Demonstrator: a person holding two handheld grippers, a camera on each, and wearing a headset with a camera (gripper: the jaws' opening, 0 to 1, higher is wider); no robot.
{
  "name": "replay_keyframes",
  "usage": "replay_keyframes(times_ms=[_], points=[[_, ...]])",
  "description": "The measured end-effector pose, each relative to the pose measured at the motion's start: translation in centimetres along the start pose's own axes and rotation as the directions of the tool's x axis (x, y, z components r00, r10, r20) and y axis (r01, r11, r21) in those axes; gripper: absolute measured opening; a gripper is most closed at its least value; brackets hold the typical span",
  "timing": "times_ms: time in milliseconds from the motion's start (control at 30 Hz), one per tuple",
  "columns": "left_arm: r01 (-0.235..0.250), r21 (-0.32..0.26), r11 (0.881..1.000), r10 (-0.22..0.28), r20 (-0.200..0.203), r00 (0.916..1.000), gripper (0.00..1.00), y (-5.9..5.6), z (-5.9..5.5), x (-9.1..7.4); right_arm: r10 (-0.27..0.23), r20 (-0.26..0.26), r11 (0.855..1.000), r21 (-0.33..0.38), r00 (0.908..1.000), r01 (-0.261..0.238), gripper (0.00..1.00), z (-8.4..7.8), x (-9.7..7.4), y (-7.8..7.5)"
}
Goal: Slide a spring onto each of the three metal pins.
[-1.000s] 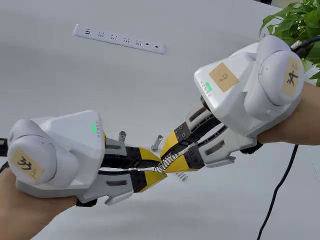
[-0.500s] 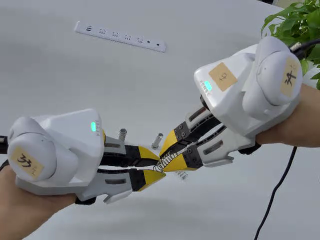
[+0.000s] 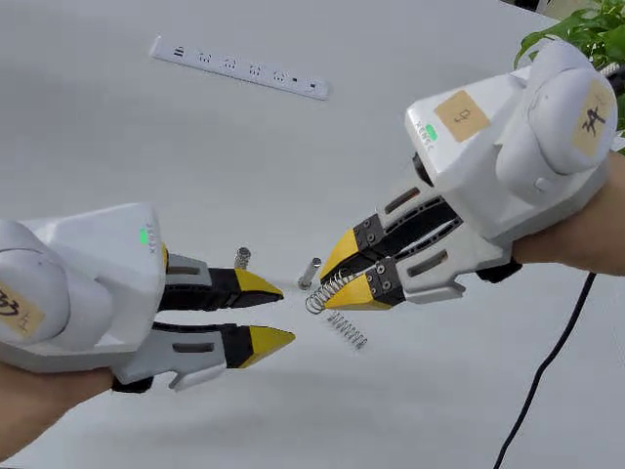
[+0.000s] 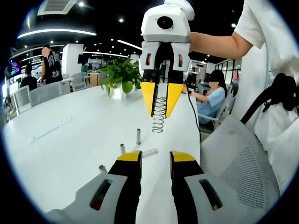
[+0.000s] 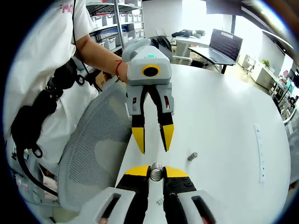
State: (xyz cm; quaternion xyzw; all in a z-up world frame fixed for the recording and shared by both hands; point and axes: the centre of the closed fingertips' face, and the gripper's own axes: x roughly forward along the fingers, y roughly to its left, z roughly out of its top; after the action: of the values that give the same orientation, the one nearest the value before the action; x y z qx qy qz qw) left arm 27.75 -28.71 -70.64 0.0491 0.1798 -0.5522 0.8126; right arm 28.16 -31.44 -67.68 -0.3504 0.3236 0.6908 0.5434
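Right tool [image 3: 329,292]: closed on a spring [image 3: 322,296]. The coil is pinched between the yellow tips, and its free end sticks out past them toward your other tool. In the right gripper view you look down that spring [image 5: 157,171] end-on, a ring seated between the two tips. It looks clear of the desk [image 3: 146,156].

Left tool [image 3: 285,314]: holding nothing. The jaws stand apart with a plain gap between the yellow tips. The tips point at the right tool, near it but not touching (the two tools face each other nose to nose).

On the desk, from the left gripper view, three pins sit in a slanted row: far pin [image 4: 138,136], middle pin [image 4: 122,149] and near pin [image 4: 102,168]. The far pin stands upright. You cannot tell at this size whether any pin carries a coil. A loose spring [image 4: 149,152] lies flat just beside the middle pin. In the head view it lies on the desk just below the right tool's tips.

Surroundings: a power strip [image 3: 239,66] lies well apart from the pins, at the far side of the desk. There is a plant [image 3: 576,24] behind your right hand, a black cable [image 3: 547,381] trailing down from that side, and a mesh chair [image 5: 93,154] at the desk edge.
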Motion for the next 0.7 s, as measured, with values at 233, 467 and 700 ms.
replay_keyframes(times_ms=[233,467,700], points=[[-0.056,-0.018,0.998,0.056,-0.023,0.9982,0.33,1.6,-1.6,-1.9,-0.067,-0.031,0.997,0.041,0.9973,0.068,0.06,-1.0,-0.4,-2.3],[-0.079,-0.024,0.997,0.078,-0.043,0.9960,0.45,2.5,-3.0,-3.3,-0.115,-0.078,0.990,0.075,0.9903,0.121,0.06,-2.3,-0.2,-4.4],[-0.092,-0.022,0.996,0.091,-0.040,0.9950,0.59,3.1,-3.7,-4.1,-0.148,-0.133,0.983,0.092,0.9800,0.161,0.06,-3.6,0.2,-6.0]])
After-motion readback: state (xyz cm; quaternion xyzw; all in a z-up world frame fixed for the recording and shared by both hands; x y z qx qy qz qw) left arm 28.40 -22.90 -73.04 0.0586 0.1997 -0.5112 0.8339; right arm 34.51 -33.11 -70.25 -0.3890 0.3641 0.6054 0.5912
